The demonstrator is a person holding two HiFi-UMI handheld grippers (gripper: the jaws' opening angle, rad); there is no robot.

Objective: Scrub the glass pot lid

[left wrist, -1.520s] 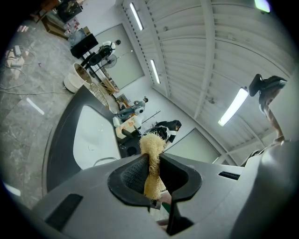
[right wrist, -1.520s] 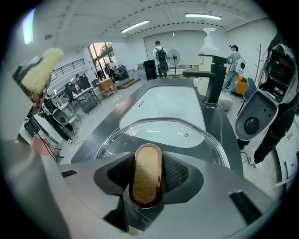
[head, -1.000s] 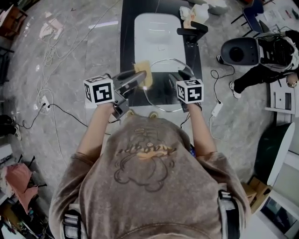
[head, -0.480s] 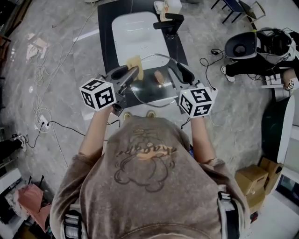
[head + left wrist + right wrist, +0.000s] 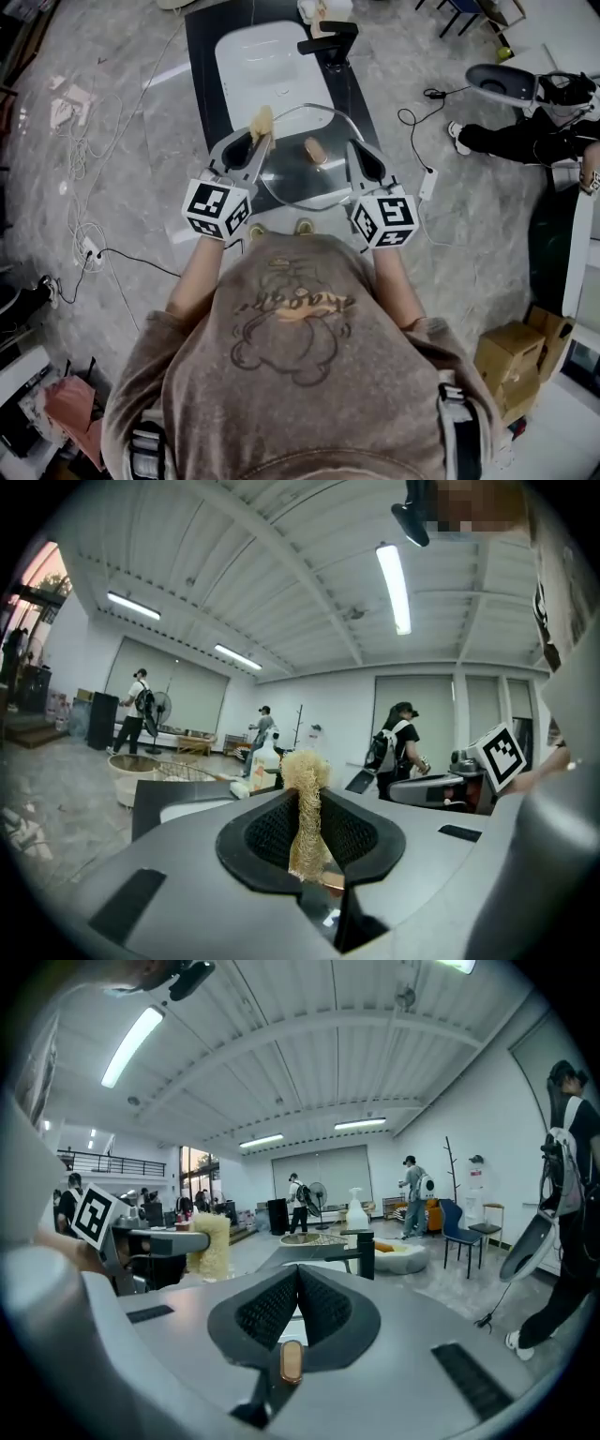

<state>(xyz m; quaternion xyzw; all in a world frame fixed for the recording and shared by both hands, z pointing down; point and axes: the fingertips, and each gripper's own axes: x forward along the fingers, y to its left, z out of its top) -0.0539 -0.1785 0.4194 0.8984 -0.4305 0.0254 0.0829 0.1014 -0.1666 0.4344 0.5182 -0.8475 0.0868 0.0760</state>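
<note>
Right tongs (image 5: pixel 298 1283) have just closed onto the rim of the lid (image 5: pixel 305 183), which hangs tilted over the bench (image 5: pixel 201 66) near the sink (image 5: pixel 262 66). Left tongs (image 5: pixel 305 808) clamp a scourer (image 5: pixel 302 766) beside it, so scrubbing can likely begin. No writing is readable

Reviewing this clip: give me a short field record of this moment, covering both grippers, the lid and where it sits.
left gripper: shut on loofah sponge
right gripper: shut, just closed, nothing visible between its jaws
glass pot lid: between the two grippers, at the near end of the white sink, knob visible
sponge touching lid: cannot tell
lid held: cannot tell
</note>
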